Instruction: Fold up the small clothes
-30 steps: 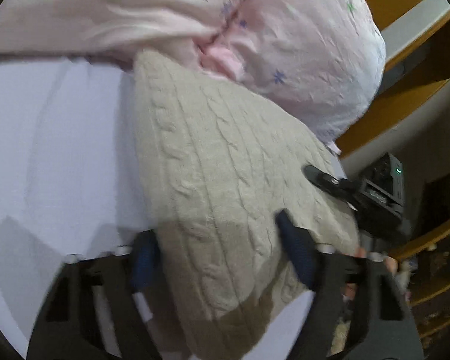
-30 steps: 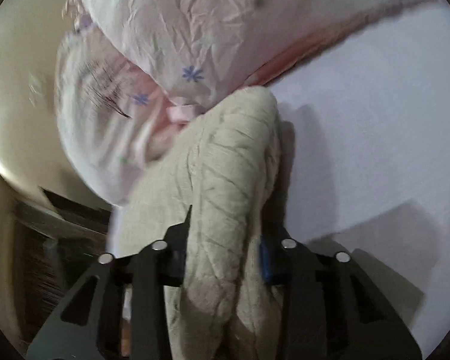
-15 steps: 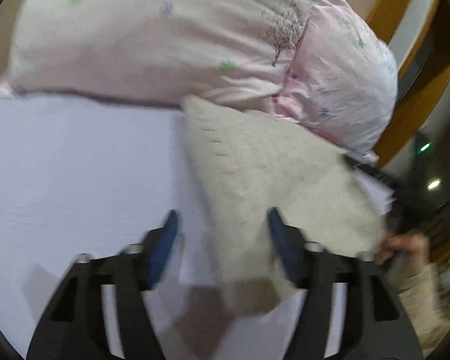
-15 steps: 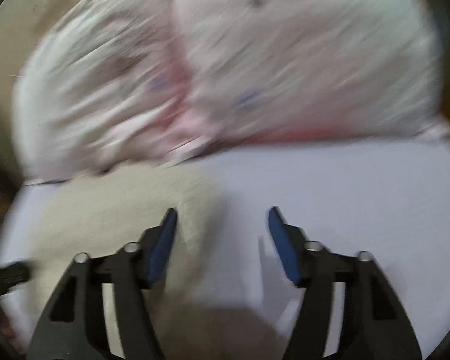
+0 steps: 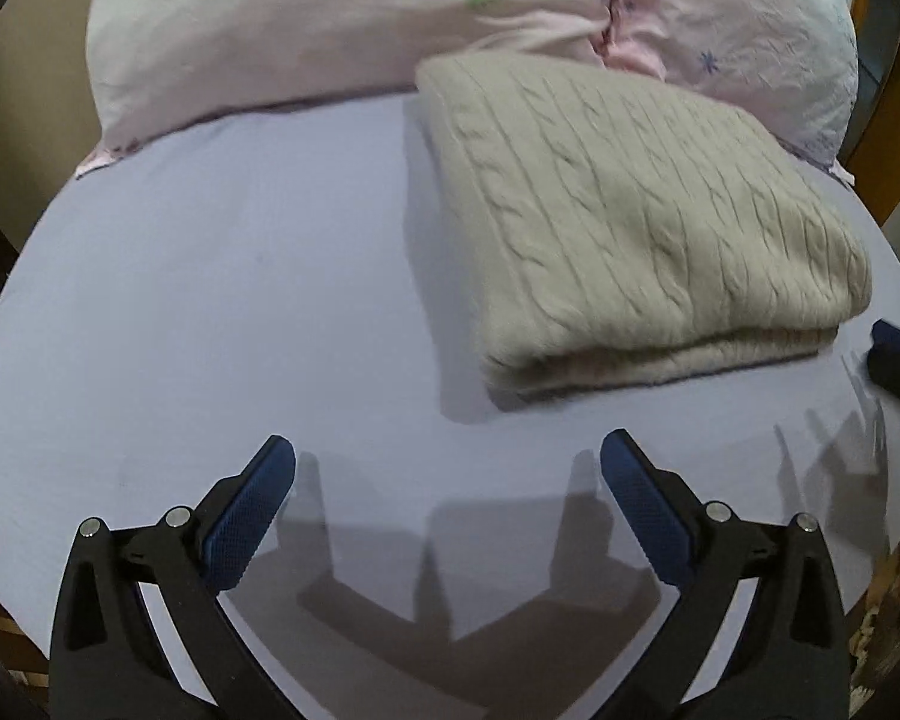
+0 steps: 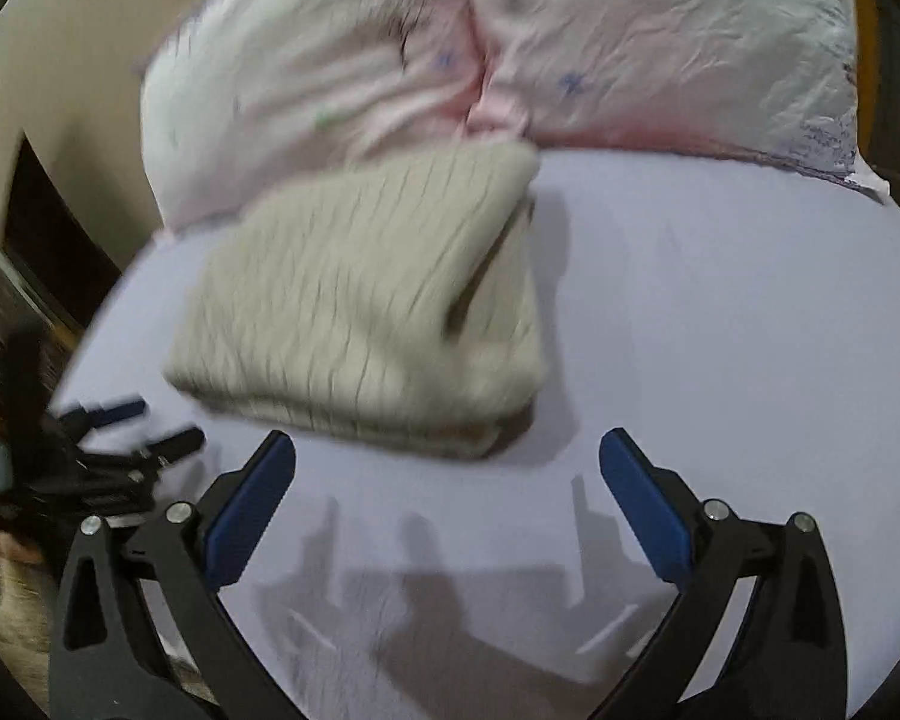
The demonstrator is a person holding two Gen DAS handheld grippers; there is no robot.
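A beige cable-knit sweater (image 5: 630, 222) lies folded in a flat stack on the pale lilac bed sheet (image 5: 210, 312), its far edge against the pink pillows. In the right wrist view the sweater (image 6: 366, 300) sits ahead and left, blurred. My left gripper (image 5: 447, 468) is open and empty, hovering over bare sheet in front of the sweater. My right gripper (image 6: 447, 468) is open and empty, just short of the sweater's near folded edge. The left gripper also shows at the left edge of the right wrist view (image 6: 132, 423).
Two pink pillows (image 5: 390, 18) with small star prints lie along the far side of the bed, also in the right wrist view (image 6: 510, 54). A wooden bed frame (image 5: 882, 138) rises at the right. The right gripper's fingertip (image 5: 897, 354) shows at the right edge.
The right gripper let go of the sweater and opened. Both grippers pulled back toward me; the sweater now lies folded flat on the sheet.
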